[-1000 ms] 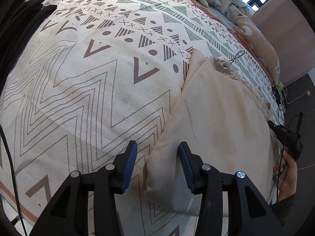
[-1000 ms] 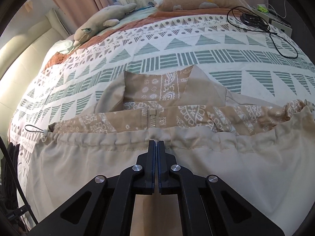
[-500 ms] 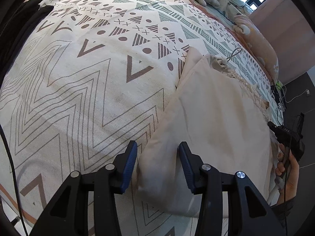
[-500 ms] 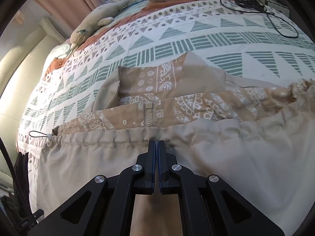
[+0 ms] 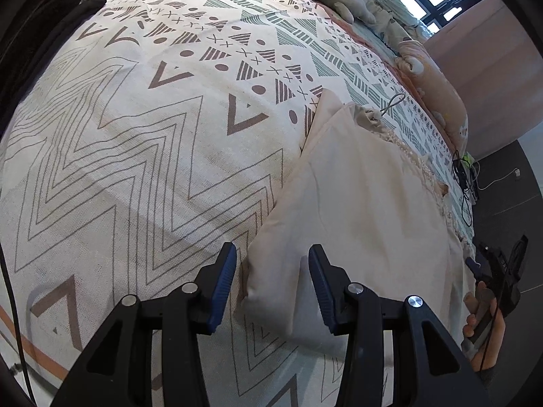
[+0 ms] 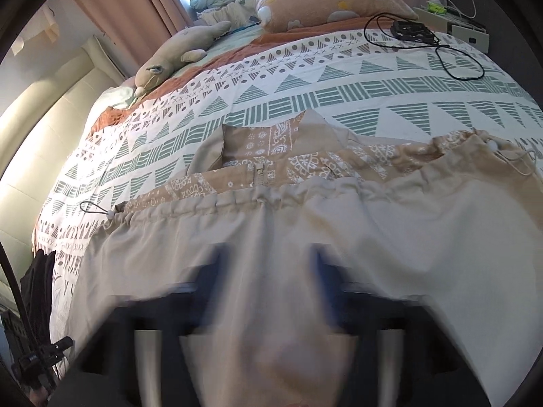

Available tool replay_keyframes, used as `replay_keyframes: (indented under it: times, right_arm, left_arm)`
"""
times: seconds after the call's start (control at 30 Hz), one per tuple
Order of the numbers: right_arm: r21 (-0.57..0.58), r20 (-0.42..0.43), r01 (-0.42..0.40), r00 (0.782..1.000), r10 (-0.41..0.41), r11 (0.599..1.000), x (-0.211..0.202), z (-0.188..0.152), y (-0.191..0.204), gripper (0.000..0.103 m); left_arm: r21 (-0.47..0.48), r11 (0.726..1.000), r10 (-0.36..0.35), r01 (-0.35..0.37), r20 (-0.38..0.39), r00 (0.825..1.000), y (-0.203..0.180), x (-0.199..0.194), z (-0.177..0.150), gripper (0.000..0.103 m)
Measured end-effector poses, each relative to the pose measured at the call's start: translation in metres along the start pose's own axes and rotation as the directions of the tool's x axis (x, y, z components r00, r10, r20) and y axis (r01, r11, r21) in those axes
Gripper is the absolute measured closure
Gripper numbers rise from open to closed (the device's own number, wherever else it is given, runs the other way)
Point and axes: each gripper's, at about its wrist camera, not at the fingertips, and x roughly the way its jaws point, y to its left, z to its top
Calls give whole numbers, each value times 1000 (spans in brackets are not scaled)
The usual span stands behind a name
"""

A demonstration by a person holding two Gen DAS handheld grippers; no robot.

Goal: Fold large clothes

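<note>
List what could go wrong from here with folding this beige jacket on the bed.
1. The right gripper is opening with the beige jacket between its pads, so the folded layer may slump out of line.
2. The left gripper straddles the jacket's corner without pinching it; closing might bunch the bedspread underneath too.
3. The drawstring loop trails off the hem and could snag or stay sticking out of the fold.

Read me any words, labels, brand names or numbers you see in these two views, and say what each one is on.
None can be read.
Bedspread: only triangles, zigzags, dots and crosses, no letters.
Beige jacket: paisley lining and a zipper, no label in view.
Orange pillow: cartoon figures, no words.
White box at the far corner of the bed: any marking is too small to tell.
</note>
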Motion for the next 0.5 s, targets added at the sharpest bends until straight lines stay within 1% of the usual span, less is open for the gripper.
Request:
replay_keyframes:
  times: [0.1, 0.27, 0.4, 0.5]
  right_arm:
    - [-1, 8, -7, 1000, 7, 1000, -18, -11, -2, 0]
    - [46, 2, -32, 999, 32, 998, -44, -32, -18, 0]
    - [58, 28, -62, 998, 61, 996, -71, -49, -25, 0]
    - [52, 29, -99, 995, 97, 994, -85, -66, -25, 0]
  left_arm:
    - [9, 1000, -11, 11, 10, 1000, -2, -6, -4, 58]
    - [20, 999, -35, 34, 16, 999, -4, -12, -11, 58]
    - [-13, 997, -71, 71, 20, 997, 1, -16, -12, 58]
    - [-38, 994, -100, 101, 22, 995, 6, -19, -15, 58]
